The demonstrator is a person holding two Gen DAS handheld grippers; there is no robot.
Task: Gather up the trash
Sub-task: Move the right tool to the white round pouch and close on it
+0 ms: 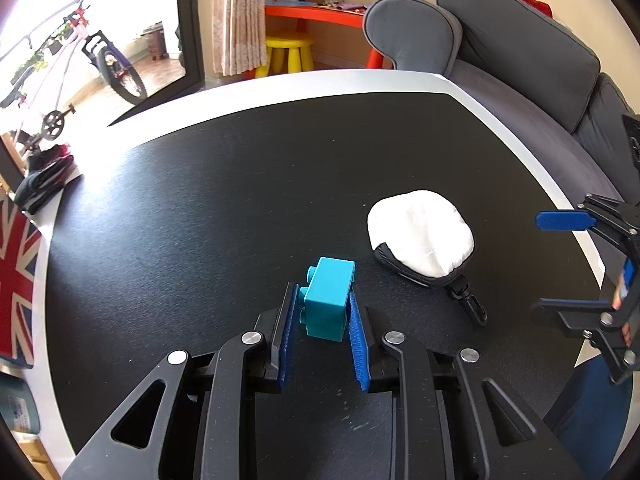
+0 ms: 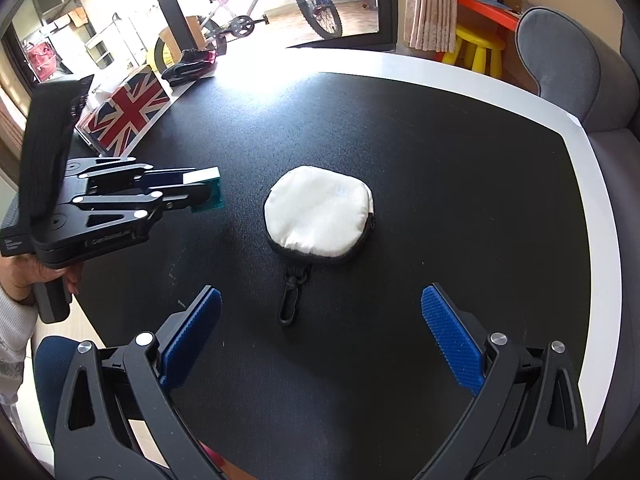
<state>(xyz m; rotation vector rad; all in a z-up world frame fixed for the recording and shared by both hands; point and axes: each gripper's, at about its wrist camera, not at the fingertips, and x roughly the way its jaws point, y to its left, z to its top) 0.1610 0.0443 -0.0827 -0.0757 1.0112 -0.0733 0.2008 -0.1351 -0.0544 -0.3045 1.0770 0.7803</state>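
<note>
A teal toy brick (image 1: 329,298) sits between the blue pads of my left gripper (image 1: 322,312), which is shut on it just above the black table (image 1: 200,208). In the right wrist view the left gripper (image 2: 202,196) holds the brick (image 2: 208,196) at the left. A white round pouch (image 1: 420,236) with a black zipper and clip lies to the right of the brick; it also shows in the right wrist view (image 2: 320,212). My right gripper (image 2: 320,320) is open and empty, short of the pouch's clip (image 2: 292,292). It shows at the right edge of the left wrist view (image 1: 568,260).
The table has a white rim (image 1: 280,80). A grey sofa (image 1: 520,60) stands along its right side. A Union Jack box (image 2: 124,112) and a dark bundle (image 2: 190,64) are at the table's left edge. A yellow stool (image 1: 288,54) and a bicycle (image 1: 108,64) stand beyond.
</note>
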